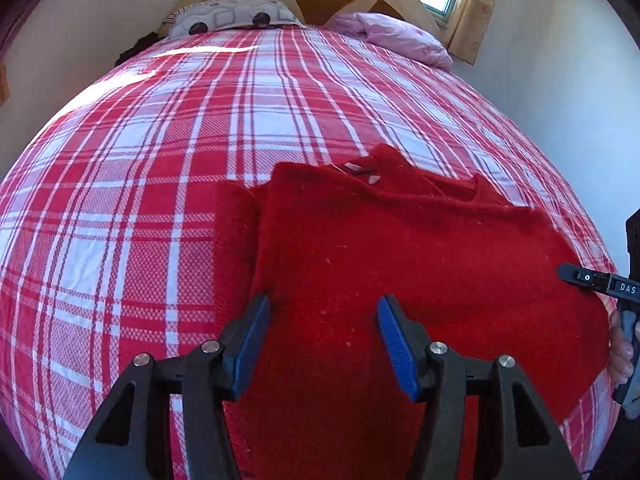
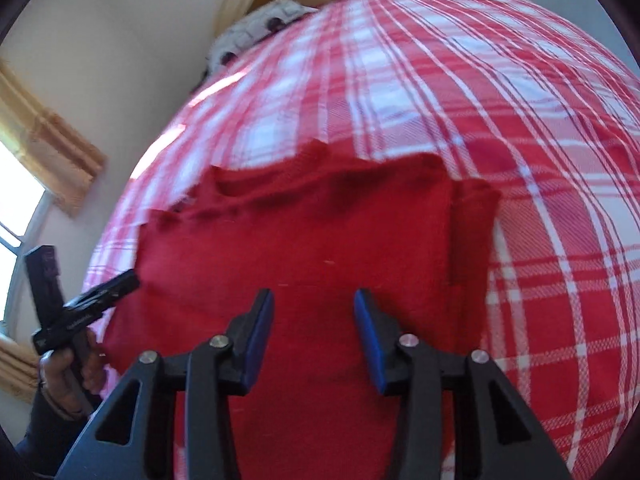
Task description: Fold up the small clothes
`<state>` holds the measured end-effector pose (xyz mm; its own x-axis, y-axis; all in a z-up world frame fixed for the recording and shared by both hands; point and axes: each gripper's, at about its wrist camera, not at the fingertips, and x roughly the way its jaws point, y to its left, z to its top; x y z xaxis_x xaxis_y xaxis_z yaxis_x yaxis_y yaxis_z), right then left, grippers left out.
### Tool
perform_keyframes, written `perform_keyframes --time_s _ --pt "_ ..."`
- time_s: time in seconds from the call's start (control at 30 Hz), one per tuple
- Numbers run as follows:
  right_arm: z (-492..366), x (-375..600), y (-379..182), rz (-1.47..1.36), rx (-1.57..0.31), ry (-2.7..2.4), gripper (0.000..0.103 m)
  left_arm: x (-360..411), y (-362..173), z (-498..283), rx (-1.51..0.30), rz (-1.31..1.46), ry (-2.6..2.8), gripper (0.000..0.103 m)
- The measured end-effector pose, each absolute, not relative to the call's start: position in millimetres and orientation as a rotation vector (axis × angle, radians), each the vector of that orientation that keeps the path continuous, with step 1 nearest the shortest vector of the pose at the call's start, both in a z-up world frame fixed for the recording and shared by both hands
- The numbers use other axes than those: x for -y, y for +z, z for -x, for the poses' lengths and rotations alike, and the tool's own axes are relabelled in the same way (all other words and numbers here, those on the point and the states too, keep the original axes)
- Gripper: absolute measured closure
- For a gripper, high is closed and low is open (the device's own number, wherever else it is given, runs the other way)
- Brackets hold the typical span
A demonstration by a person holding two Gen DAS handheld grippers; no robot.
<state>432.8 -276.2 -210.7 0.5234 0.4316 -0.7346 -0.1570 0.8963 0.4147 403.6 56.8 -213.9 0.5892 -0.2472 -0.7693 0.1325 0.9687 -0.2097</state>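
I see a solid red sweater on a red-and-white plaid bedspread. Both grippers' pads are blue on black arms. In the upper frame, 1 pillow is pink, another grey-patterned; the curtain is yellow.

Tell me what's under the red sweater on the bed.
The sweater lies on the plaid bedspread, which shows all around it. A folded red layer sticks out from beneath its left edge. Anything else under it is covered.

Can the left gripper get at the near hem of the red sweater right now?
Probably yes. The left gripper is open right over the red sweater, nothing lies between its fingers and the cloth, and the right gripper is off to the side.
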Motion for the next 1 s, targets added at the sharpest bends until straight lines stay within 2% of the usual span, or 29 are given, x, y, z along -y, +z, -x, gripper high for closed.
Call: perform_keyframes --time_s 0.03,0.13,0.2,0.27,0.33,0.43,0.57,0.67,0.7,0.73,0.87,0.9,1.0 --pt "-434 281 -214 -0.327 -0.949 0.353 0.077 -59 -213 -403 -0.916 0.152 -0.223 0.045" --pt "-429 294 -212 -0.395 -0.932 0.352 0.076 -62 -199 -388 -0.908 0.189 -0.218 0.045" --pt "-418 296 -205 -0.394 -0.910 0.342 0.060 -65 -189 -369 -0.877 0.184 -0.221 0.045" --pt "-396 293 -193 -0.367 -0.871 0.351 0.051 -68 -182 -346 -0.849 0.173 -0.247 0.044" --pt "-373 292 -183 -0.322 -0.827 0.340 0.050 -68 -185 -323 -0.839 0.129 -0.246 0.040" --pt "-329 288 -177 -0.260 -0.787 0.339 0.050 -67 -200 -300 -0.852 0.075 -0.234 0.040" --pt "-301 278 -189 -0.209 -0.819 0.373 0.050 -65 -222 -292 -0.887 0.043 -0.186 0.040" --pt "-301 269 -210 -0.151 -0.872 0.342 0.055 -70 -225 -295 -0.895 0.089 -0.175 0.038" --pt "-304 271 -216 -0.149 -0.884 0.314 0.063 -70 -225 -297 -0.907 0.090 -0.172 0.038" --pt "-308 273 -220 -0.159 -0.895 0.300 0.065 -71 -223 -297 -0.907 0.102 -0.163 0.038" --pt "-312 275 -213 -0.185 -0.915 0.281 0.063 -74 -212 -286 -0.857 0.126 -0.165 0.038" --pt "-308 272 -208 -0.178 -0.903 0.288 0.059 -74 -208 -283 -0.831 0.119 -0.155 0.038" --pt "-301 262 -189 -0.144 -0.820 0.325 0.057 -77 -203 -289 -0.810 0.104 -0.098 0.038"
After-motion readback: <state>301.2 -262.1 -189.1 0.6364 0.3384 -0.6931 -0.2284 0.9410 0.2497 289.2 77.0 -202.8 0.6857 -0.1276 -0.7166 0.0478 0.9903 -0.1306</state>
